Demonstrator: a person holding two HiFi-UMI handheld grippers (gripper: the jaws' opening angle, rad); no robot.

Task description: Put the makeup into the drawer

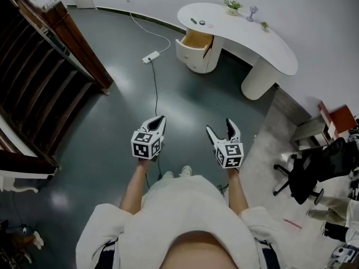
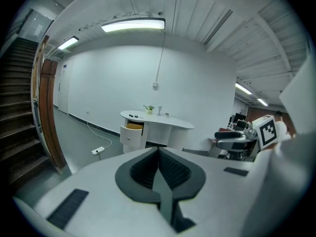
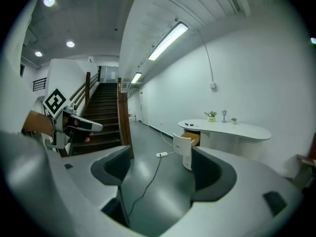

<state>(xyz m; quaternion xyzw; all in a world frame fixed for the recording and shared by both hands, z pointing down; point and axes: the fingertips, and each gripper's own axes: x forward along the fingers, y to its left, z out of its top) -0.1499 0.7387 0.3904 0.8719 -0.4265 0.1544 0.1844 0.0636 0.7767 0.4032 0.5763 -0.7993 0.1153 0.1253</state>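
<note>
No readable text — just coded square markers on the left claw and right claw.

Between us and the open drawer, bare floor; a cable crosses it, stairs bound our left.

Floor: dark grey-green, smooth, semi-gloss, picks up lamp glare. Desk far right: white, smooth, satin. The drawer shows pale wood inside. Stairs on the left: dark wood; rail brown wood with some sheen. Left gripper and right gripper: white matt shells, plastic by the look. Pads dark, ribbed, matt. Person's top: white soft cloth.
</note>
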